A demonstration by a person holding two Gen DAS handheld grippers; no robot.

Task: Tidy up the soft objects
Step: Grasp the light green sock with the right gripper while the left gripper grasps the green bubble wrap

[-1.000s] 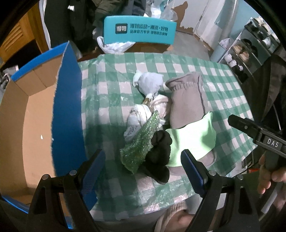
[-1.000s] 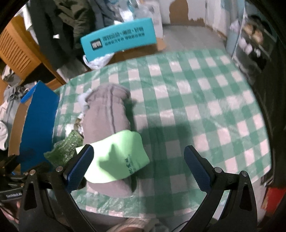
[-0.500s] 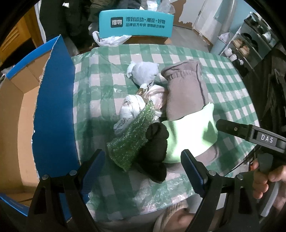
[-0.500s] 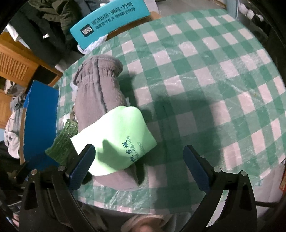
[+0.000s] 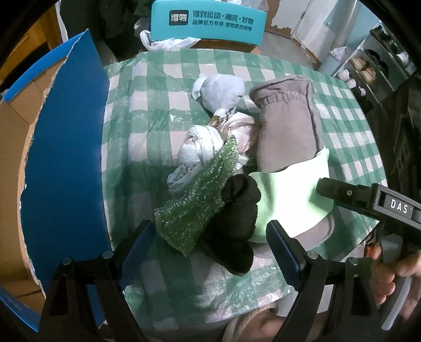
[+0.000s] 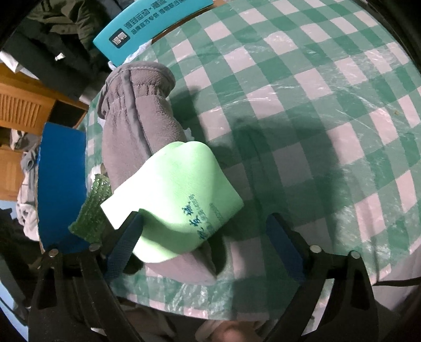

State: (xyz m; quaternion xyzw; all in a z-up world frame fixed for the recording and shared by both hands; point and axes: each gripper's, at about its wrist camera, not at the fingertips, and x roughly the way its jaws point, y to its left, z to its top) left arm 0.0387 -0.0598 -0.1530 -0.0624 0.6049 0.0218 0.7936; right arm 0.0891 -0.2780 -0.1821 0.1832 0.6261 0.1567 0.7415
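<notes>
left wrist view: the soft pile sits mid-counter (image 5: 147, 86) — black sock (image 5: 234, 223), green mesh (image 5: 197, 205) and pale green cloth (image 6: 173, 200) draped over a grey mitten (image 6: 136, 123). left hand-held gripper (image 5: 208, 247) spread, right hand-held gripper (image 6: 205, 244) spread (both empty); blue-lined box (image 5: 65, 157) beside, likely the destination.

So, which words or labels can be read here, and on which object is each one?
"得物": logo on the teal box flap.
White Chinese slogan beside it: too small to read with certainty.
"DAS": label on the right gripper.
Dark blue print on the light green cloth: blurred, not readable.
</notes>
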